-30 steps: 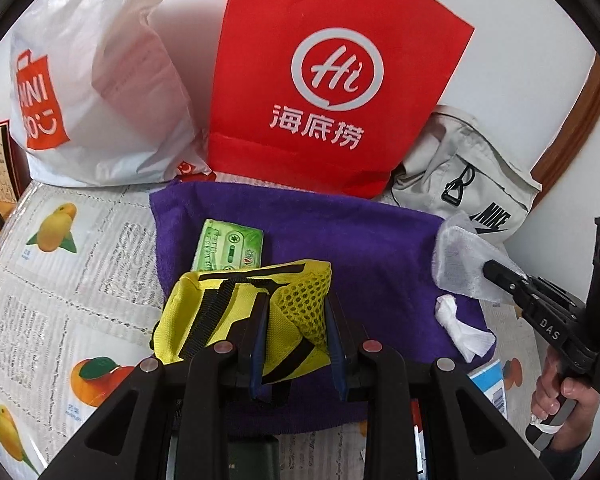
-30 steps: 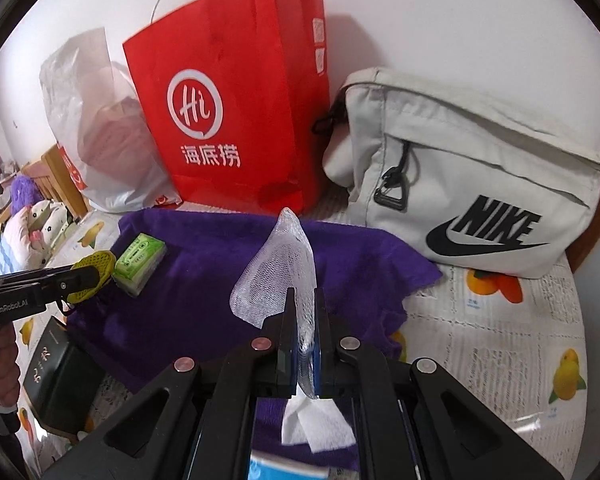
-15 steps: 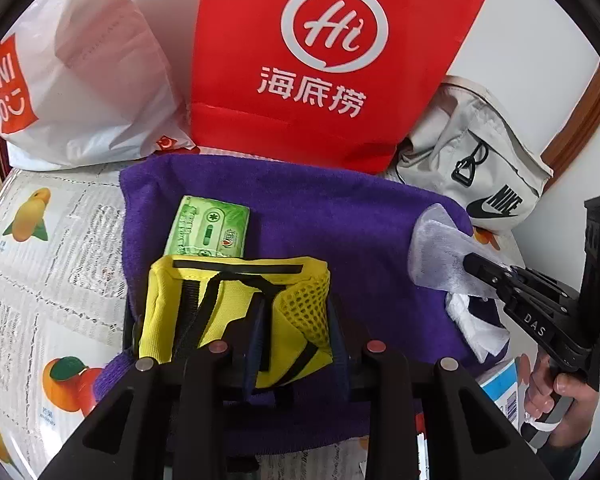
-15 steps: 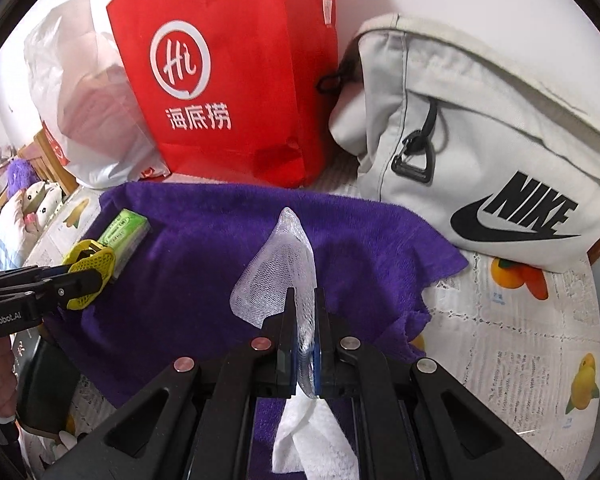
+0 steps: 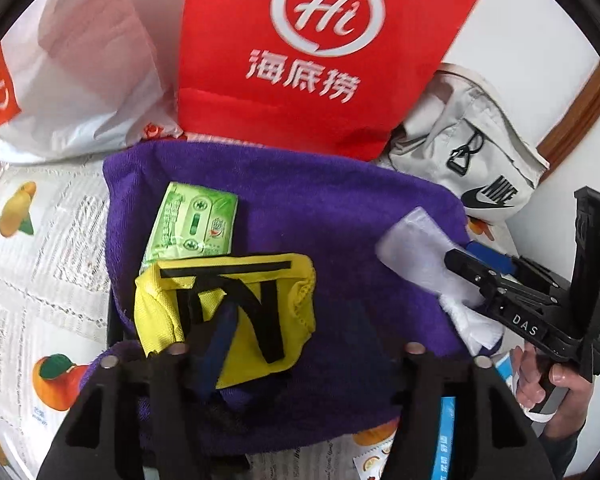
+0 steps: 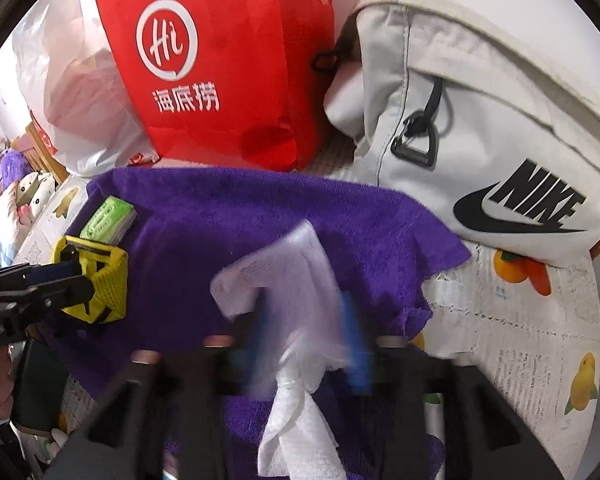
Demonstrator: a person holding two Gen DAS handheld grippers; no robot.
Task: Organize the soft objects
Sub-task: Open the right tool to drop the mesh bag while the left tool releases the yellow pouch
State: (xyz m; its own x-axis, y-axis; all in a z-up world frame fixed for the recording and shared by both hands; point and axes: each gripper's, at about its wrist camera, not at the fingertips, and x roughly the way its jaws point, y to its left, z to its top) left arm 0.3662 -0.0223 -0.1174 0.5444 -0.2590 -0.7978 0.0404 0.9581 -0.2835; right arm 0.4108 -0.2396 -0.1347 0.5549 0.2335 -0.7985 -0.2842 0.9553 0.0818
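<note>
A purple towel [image 5: 320, 216] lies spread on the table, also in the right wrist view [image 6: 260, 216]. A yellow mesh pouch with black straps [image 5: 228, 312] lies on its near left part, between the spread fingers of my left gripper [image 5: 296, 340], which is open. A green tissue pack [image 5: 192, 224] lies just beyond the pouch. My right gripper [image 6: 304, 328] is open, blurred by motion; a white mesh cloth [image 6: 284, 276] sits loose between its fingers over the towel, with a white crumpled tissue [image 6: 296, 432] below it.
A red paper bag [image 5: 320, 52], a white plastic bag [image 5: 72, 72] and a grey Nike bag [image 6: 480, 120] stand along the wall behind the towel. The table has a fruit-print cover [image 6: 540, 352]. A dark box [image 6: 36, 384] sits at the left edge.
Both grippers moved forward and lower over the towel, then opened. The left let go of the yellow pouch. The right let go of the white mesh cloth.
</note>
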